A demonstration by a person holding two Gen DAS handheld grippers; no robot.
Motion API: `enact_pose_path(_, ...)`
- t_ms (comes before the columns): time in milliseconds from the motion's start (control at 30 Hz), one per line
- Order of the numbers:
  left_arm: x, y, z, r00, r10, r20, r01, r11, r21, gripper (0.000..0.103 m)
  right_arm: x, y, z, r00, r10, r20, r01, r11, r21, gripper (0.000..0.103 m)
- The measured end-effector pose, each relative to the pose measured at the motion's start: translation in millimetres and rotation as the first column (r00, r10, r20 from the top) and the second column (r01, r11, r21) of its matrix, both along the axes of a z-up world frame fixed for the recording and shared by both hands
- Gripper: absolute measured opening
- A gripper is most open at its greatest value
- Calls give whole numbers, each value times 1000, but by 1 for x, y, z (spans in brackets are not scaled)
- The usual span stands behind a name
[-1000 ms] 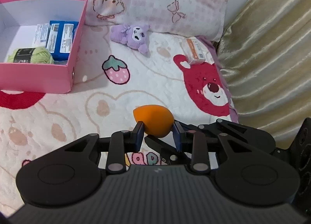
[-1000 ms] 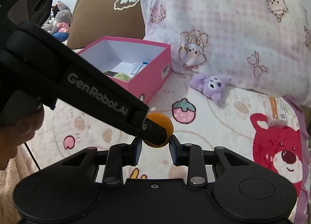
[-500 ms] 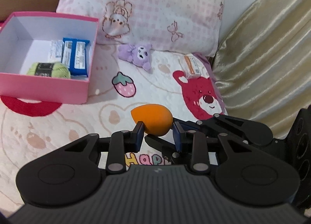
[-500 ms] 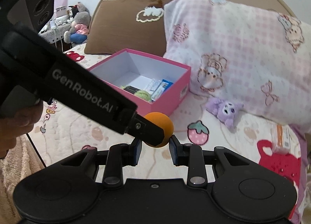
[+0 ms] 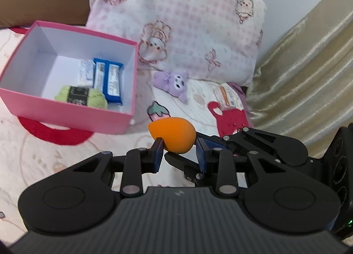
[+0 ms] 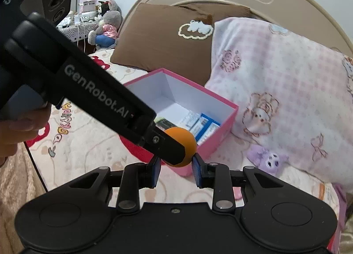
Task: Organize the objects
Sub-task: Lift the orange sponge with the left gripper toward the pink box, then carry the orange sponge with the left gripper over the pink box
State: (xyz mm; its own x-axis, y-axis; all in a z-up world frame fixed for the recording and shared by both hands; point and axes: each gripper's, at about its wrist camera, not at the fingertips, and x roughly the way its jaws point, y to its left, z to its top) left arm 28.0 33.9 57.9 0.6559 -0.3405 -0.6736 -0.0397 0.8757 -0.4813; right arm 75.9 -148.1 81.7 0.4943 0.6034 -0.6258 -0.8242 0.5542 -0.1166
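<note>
An orange egg-shaped sponge (image 5: 174, 132) hangs in the air above the patterned bedspread, just in front of the near right corner of an open pink box (image 5: 66, 110). My left gripper (image 5: 179, 146) is shut on the sponge's lower part with its blue pads. In the right wrist view the same sponge (image 6: 187, 141) sits between the pads of my right gripper (image 6: 176, 163), also shut on it. The left gripper's finger (image 6: 110, 104) crosses diagonally and hides part of the sponge. The box (image 6: 222, 130) holds green yarn (image 5: 81, 96) and blue packets (image 5: 110, 82).
A purple plush toy (image 5: 174, 84) and an orange-white packet (image 5: 227, 97) lie on the bedspread right of the box. A pink checked pillow (image 5: 187, 22) and a brown pillow (image 6: 165, 40) lean at the headboard. Gold curtain (image 5: 308, 66) hangs on the right. A hand (image 6: 19, 126) holds the left gripper.
Both grippers have risen together with the orange sponge between them and moved toward the pink box, whose inside now shows more fully. Neither grip has changed.
</note>
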Motion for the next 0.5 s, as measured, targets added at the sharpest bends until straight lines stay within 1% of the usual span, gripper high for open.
enact_pose_path(233, 13, 23, 11, 999, 36, 29, -36, 999, 1, 31, 16, 25, 14, 999, 29, 33, -28, 999, -24, 35)
enact_pose_path(333, 24, 34, 14, 999, 43, 23, -43, 999, -12, 31, 30, 36, 18, 999, 41, 10, -40, 998, -40, 35)
enact_pose_path(500, 54, 51, 13, 999, 47, 3, -47, 998, -46, 31, 54, 52, 20, 1000, 20, -4, -20, 998, -57, 35)
